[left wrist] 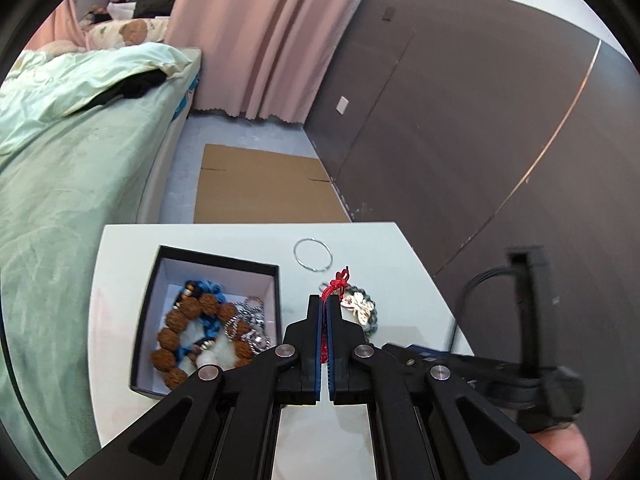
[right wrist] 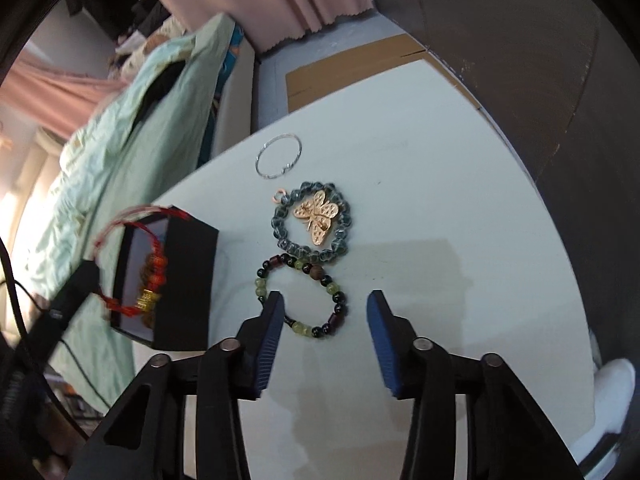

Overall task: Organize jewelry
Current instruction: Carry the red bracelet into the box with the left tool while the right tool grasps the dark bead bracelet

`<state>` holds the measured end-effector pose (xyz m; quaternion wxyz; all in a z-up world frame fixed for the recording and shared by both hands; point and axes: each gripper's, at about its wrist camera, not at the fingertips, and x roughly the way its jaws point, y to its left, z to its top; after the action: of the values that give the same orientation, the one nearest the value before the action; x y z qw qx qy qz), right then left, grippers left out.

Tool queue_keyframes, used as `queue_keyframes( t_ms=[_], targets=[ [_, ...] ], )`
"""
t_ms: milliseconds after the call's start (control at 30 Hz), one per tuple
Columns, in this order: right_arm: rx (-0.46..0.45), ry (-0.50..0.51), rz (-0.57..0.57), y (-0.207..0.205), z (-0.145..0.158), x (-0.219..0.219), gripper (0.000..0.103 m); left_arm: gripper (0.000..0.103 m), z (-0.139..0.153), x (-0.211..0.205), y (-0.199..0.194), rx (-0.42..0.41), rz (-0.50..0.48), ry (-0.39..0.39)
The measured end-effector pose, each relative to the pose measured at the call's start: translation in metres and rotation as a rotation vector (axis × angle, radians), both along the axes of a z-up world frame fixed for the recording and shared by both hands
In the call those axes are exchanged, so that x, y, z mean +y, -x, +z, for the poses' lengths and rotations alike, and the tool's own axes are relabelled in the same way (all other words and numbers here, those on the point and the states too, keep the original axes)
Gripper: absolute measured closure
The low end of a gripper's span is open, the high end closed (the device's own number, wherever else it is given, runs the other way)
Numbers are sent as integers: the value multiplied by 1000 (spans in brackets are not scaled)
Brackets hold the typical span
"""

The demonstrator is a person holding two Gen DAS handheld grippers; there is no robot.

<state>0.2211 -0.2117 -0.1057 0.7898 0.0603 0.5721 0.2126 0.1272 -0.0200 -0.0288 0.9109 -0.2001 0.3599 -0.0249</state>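
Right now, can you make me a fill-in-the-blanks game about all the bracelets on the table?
1. The left gripper is shut on a bracelet made of ____ cord.
2. The gold butterfly lies on the dark green bead bracelet, out on the white ____.
3. The thin silver ring lies ____ the black box, not in it.
4. The right gripper stands ____ above the green and black bead bracelet.

Missing words: red; table; outside; open

Left hand-held gripper (left wrist: 325, 304) pinched closed and raised; right hand-held gripper (right wrist: 326, 304) spread, angled steeply down.
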Motion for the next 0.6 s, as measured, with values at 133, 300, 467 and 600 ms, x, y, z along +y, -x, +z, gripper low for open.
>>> queue_keyframes(
  t_ms=[133,300,467,600],
  targets=[
    [-17,56,43,-2,-6,16,64,102,4,11,2,-10,16,8],
    [-55,159,74,-5,-12,30,72,102,3,24,5,-8,40,20],
    [-122,229,104,-2,-10,38,75,102,3,32,8,-6,53,23],
    [-139,223,159,4,-8,43,91,102,0,36,11,4,60,33]
  ],
)
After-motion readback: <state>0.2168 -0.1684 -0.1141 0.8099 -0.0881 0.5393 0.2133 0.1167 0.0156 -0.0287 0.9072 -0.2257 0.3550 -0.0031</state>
